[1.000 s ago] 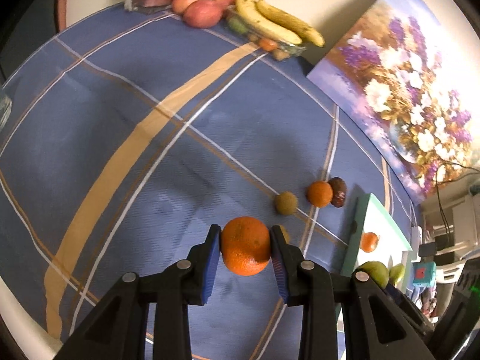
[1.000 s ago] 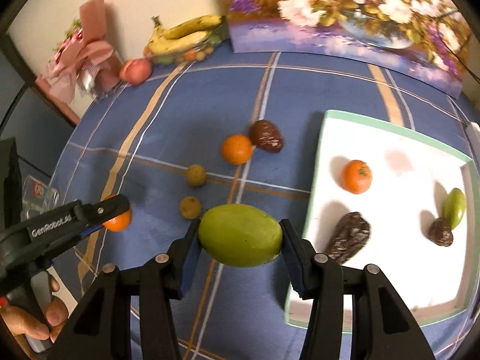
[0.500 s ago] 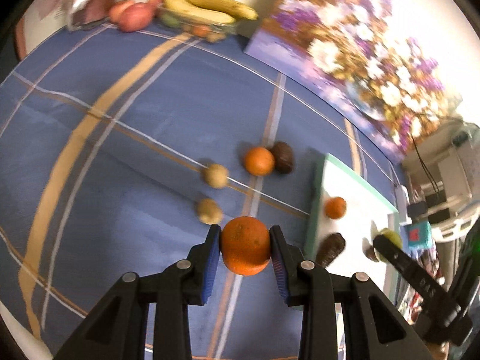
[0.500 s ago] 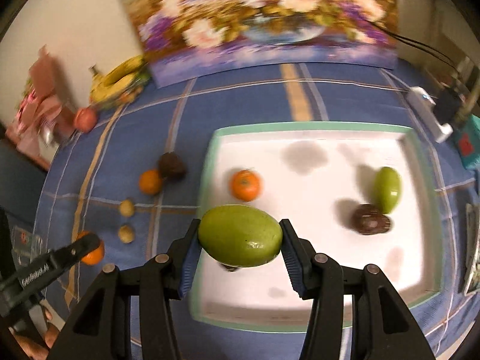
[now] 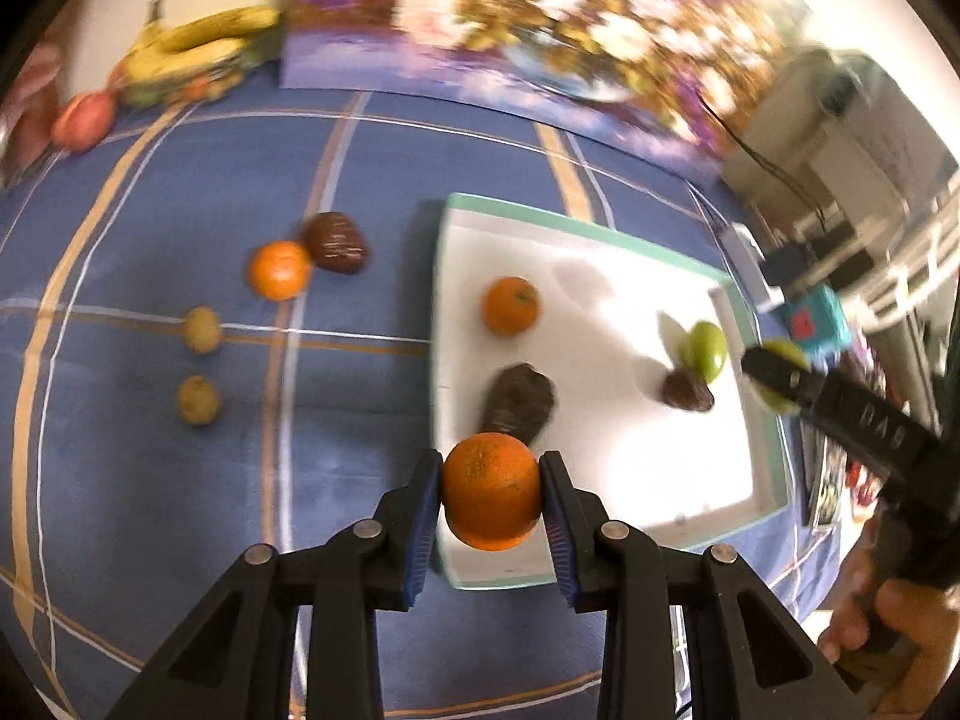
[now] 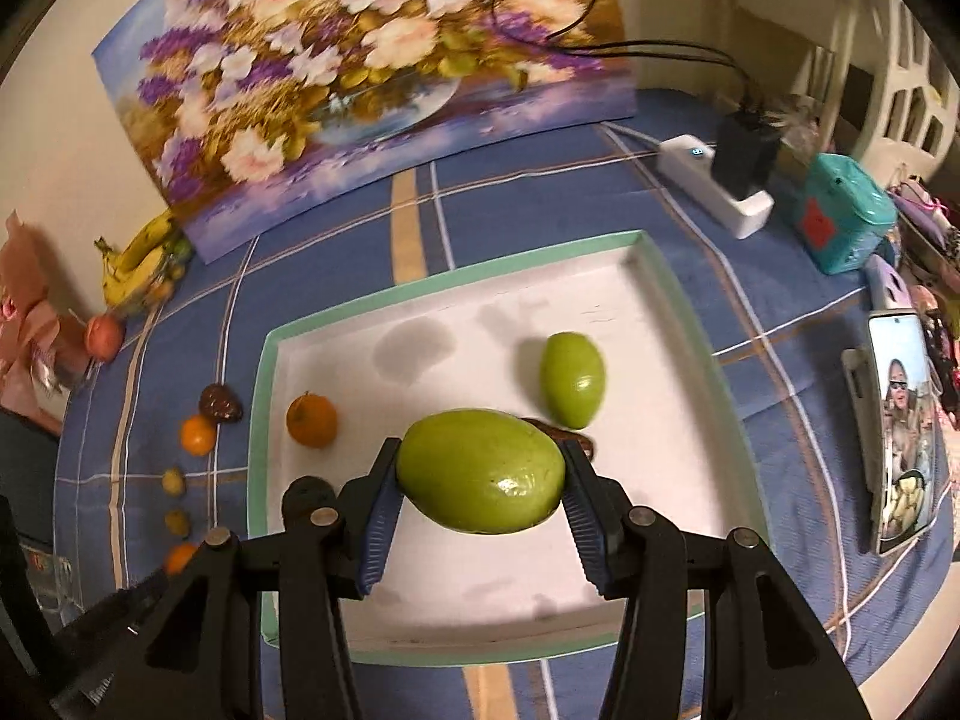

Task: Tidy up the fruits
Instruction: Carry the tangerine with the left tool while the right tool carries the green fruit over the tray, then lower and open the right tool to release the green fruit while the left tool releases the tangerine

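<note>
While the left wrist view shows the left gripper pinching an orange between its pads, that fruit hangs over the near left edge of the white tray, not yet well inside. Seen from the right wrist, the right gripper clamps a green mango, long axis spanning the pads, above the tray interior, so the right hand is judged nearer to release.
</note>
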Action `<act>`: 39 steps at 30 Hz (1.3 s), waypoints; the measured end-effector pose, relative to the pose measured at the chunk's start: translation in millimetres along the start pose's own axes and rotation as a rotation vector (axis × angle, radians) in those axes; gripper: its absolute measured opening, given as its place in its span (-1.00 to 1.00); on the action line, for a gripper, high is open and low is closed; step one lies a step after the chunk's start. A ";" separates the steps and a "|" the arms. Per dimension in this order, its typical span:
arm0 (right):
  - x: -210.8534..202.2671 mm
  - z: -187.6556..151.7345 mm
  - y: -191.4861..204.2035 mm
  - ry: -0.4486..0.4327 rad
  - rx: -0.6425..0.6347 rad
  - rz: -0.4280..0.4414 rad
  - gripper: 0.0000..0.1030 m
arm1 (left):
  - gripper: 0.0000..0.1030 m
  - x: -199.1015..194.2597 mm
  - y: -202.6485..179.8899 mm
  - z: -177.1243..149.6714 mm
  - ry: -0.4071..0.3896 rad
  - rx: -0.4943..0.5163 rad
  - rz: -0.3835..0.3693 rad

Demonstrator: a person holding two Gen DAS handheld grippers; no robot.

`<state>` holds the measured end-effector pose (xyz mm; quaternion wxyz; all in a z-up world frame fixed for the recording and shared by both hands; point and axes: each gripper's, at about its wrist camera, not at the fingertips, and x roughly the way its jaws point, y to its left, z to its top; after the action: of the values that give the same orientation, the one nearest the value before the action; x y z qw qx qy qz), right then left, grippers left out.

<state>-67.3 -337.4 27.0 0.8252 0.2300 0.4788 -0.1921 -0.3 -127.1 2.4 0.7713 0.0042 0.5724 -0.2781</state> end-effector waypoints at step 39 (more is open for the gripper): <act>64.0 -24.2 -16.7 0.231 -0.064 -0.107 0.02 | -0.32 66.0 -26.1 -13.5 0.134 0.089 0.094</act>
<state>-63.4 -343.6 -43.0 0.7599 0.1985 0.5882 -0.1927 -11.1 -172.8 -52.6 0.7426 0.0840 0.6088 -0.2662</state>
